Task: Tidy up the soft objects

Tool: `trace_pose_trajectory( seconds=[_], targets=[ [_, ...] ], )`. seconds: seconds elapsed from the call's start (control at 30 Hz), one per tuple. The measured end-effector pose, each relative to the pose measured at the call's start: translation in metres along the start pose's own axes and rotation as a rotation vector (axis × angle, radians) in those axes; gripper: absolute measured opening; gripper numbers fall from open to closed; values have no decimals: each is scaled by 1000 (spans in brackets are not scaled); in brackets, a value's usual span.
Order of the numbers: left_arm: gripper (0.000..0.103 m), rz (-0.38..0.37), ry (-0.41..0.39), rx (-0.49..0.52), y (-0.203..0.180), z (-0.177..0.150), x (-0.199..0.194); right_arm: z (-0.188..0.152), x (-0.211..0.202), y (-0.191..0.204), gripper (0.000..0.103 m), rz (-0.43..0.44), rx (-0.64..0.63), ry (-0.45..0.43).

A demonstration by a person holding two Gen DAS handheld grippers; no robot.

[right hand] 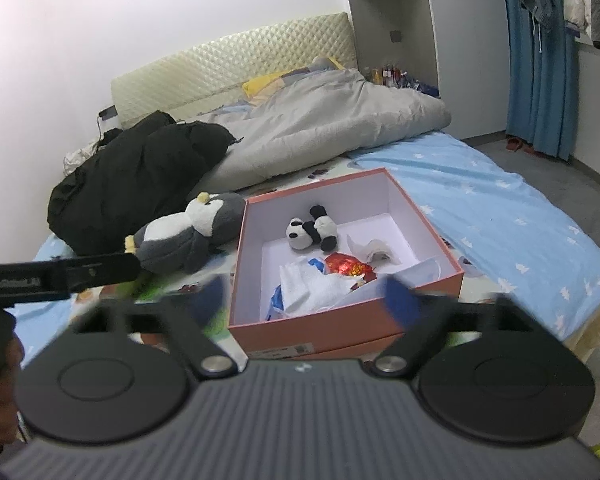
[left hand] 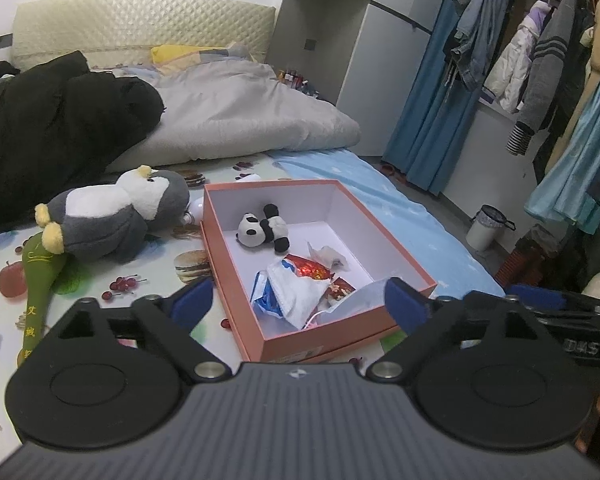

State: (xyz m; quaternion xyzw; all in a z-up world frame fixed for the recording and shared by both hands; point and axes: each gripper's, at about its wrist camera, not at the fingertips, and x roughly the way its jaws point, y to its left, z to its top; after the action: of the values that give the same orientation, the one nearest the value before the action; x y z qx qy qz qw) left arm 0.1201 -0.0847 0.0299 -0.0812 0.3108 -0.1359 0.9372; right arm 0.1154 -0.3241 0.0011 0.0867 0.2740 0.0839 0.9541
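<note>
— Pink cardboard box (left hand: 312, 340) lies open on the bed, yes? What is inside?

— Its inside is white. A small panda plush (left hand: 265, 229) lies near the far wall, and nearer are a white cloth (left hand: 300, 292), a shiny red wrapper (left hand: 312, 269) and some paper.

— And outside the box?

— A grey and white penguin plush (left hand: 116, 216) lies on its side just left of the box, on the printed sheet (left hand: 148, 280). Its feet rest on a green stick-shaped toy (left hand: 40, 276). Far behind are a black coat (left hand: 52, 120) and a grey duvet (left hand: 244, 120).

— The grippers?

— The left gripper (left hand: 300, 300) has its fingers spread wide, nothing between them, above the near part of the box. The right gripper (right hand: 304, 300) is also wide and holds nothing, though its fingertips are blurred.
</note>
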Motion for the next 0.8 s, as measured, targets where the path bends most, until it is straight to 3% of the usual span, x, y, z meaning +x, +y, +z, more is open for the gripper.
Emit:
trace_pose_trajectory(
  seconds=[0.43,0.8],
  targets=[
    [103,55,17,2,-3,-9,-3,-9,0,-3,103,-24,-8,5],
    [103,54,0,13,-11,-24,-16,-17,-11,1,103,-3,-42,-21]
  ],
)
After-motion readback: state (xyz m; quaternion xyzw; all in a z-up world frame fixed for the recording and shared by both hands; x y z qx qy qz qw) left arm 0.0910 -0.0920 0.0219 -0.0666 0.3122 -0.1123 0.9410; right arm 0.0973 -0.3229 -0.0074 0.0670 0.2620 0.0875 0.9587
